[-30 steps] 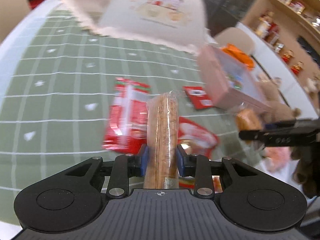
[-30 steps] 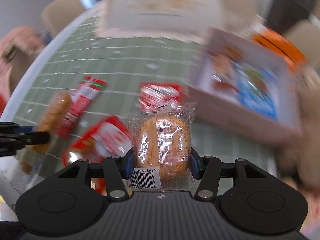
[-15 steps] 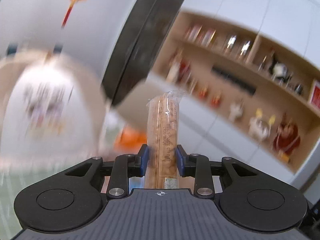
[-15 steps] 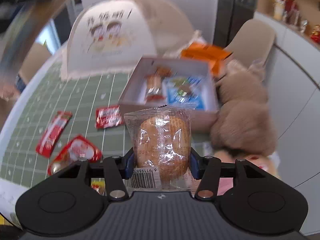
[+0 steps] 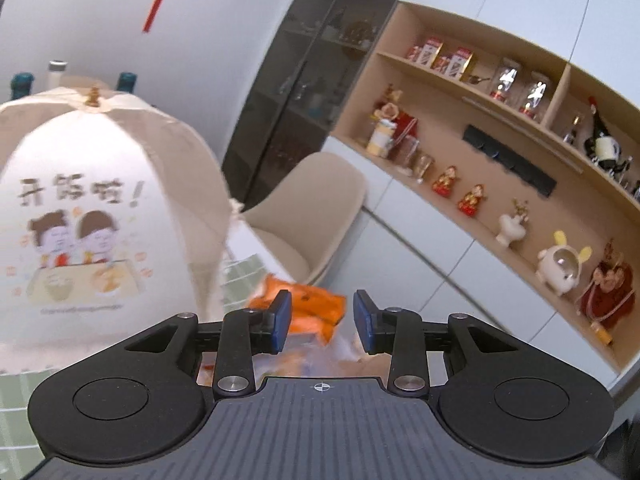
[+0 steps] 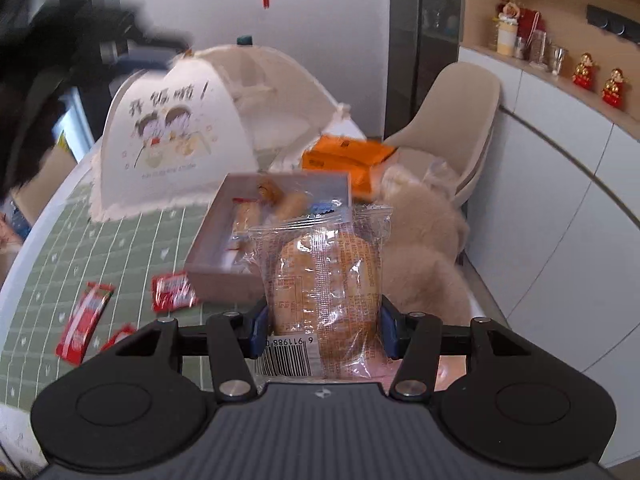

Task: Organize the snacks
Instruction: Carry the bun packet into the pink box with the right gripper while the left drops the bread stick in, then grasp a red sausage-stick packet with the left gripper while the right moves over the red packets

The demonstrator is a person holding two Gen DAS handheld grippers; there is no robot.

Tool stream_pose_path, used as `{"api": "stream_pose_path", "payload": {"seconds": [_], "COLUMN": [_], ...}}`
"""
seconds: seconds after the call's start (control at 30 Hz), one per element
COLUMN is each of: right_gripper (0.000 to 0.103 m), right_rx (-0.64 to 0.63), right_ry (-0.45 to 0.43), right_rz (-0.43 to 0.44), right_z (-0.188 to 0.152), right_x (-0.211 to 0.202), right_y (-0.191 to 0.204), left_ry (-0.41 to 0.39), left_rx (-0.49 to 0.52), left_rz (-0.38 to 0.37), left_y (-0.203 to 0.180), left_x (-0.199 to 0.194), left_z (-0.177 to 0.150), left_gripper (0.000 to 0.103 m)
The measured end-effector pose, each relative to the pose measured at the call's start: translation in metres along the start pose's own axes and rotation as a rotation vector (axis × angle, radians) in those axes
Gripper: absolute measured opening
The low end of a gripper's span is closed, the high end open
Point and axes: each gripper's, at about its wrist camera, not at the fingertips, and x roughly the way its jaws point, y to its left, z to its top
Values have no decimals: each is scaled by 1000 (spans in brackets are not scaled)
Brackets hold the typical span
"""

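My right gripper (image 6: 320, 328) is shut on a clear-wrapped round bun (image 6: 324, 280), held above the table's near edge. Beyond it stands the pale open box (image 6: 212, 280) with wrapped snacks inside; a long brown snack (image 6: 280, 198) lies in its far part. My left gripper (image 5: 322, 314) is raised, its jaws are opening and nothing is between the blue pads. In the right wrist view the left gripper (image 6: 92, 44) is a dark blur at the upper left. Red snack packets (image 6: 174, 292) (image 6: 84, 320) lie on the green checked cloth (image 6: 120, 240).
A cream mesh food cover (image 6: 176, 140) (image 5: 92, 216) stands behind the box. Orange packets (image 6: 344, 156) (image 5: 316, 312) lie at the far table edge. A fluffy beige plush (image 6: 424, 240) sits right of the box, with a beige chair (image 6: 452, 112) and wall shelves (image 5: 500, 128) beyond.
The left gripper rose, swung toward the box and let go of the long wrapped snack; its jaws now stand apart and empty. The right gripper lifted with the bun still held.
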Motion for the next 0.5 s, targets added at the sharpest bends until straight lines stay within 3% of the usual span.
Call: {"api": "stream_pose_path", "payload": {"seconds": [0.2, 0.23, 0.27, 0.3, 0.4, 0.5], "right_gripper": [53, 57, 73, 79, 82, 82], "right_rx": [22, 27, 28, 37, 45, 37], "right_ry": [-78, -82, -77, -71, -74, -48], "right_rz": [116, 131, 152, 161, 133, 160], "right_z": [110, 130, 145, 158, 172, 157], "right_x": [14, 21, 30, 37, 49, 52], "right_y": [-1, 2, 6, 9, 21, 32], "left_ry": [28, 33, 38, 43, 59, 84], "left_rx": [-61, -80, -106, -134, -198, -251], "left_rz": [74, 87, 106, 126, 184, 251], "left_y": [33, 40, 48, 57, 83, 107], "left_x": [-45, -51, -55, -61, -77, -92], "left_z": [-33, -40, -46, -53, -76, -97], "left_gripper": [38, 38, 38, 38, 38, 38]}}
